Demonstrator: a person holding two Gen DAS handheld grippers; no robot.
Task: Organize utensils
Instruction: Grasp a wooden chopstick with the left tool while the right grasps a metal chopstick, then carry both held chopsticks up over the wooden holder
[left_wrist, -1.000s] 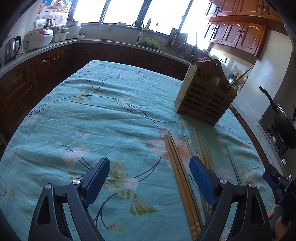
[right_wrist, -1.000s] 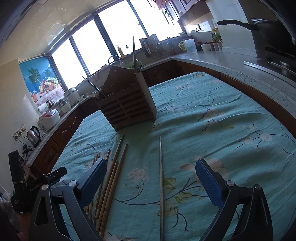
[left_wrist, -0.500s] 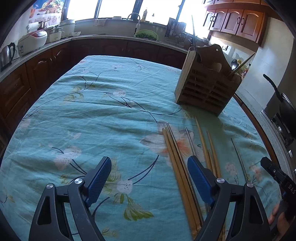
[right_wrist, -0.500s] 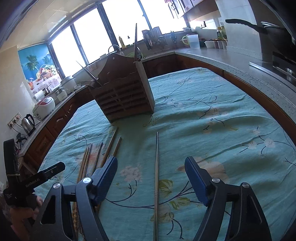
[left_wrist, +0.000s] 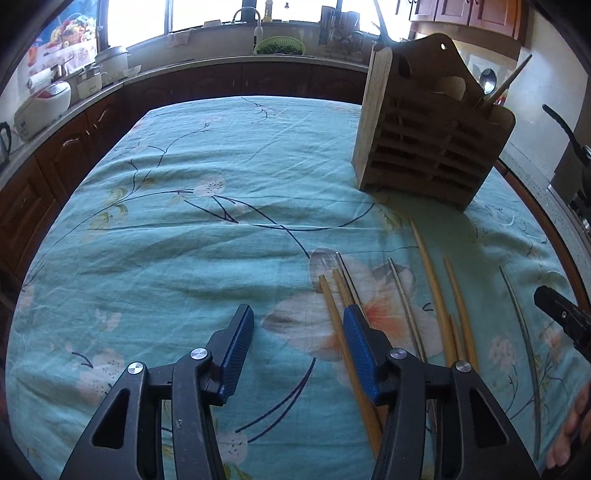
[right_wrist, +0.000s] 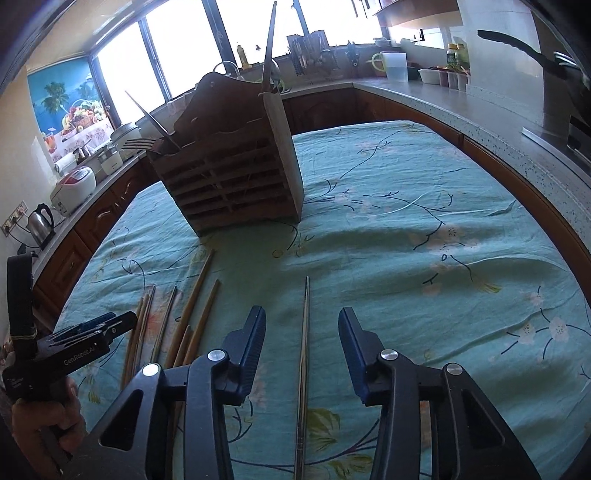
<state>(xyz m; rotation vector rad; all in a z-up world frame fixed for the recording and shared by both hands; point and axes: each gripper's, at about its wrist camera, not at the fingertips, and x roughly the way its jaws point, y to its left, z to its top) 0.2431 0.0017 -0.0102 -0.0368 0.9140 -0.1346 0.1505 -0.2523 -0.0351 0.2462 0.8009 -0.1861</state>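
A wooden slatted utensil holder (left_wrist: 428, 140) stands on the teal floral tablecloth (left_wrist: 184, 236), with forks and chopsticks in it (right_wrist: 236, 173). Several loose chopsticks (left_wrist: 436, 295) lie in front of it. My left gripper (left_wrist: 297, 332) is open and empty just above the cloth, its right finger over the leftmost wooden chopsticks (left_wrist: 340, 332). My right gripper (right_wrist: 302, 336) is open and empty. A single metal chopstick (right_wrist: 303, 354) lies on the cloth between its fingers. The left gripper also shows in the right wrist view (right_wrist: 92, 328).
Dark wood counters ring the table. A rice cooker (left_wrist: 44, 103) and kettle (right_wrist: 40, 221) stand on the left counter, a pan (right_wrist: 535, 55) on the stove at right. The tablecloth is wrinkled at mid-table.
Both grippers have moved forward and lower toward the chopsticks and their jaws have narrowed. The metal chopstick now lies between the right fingers.
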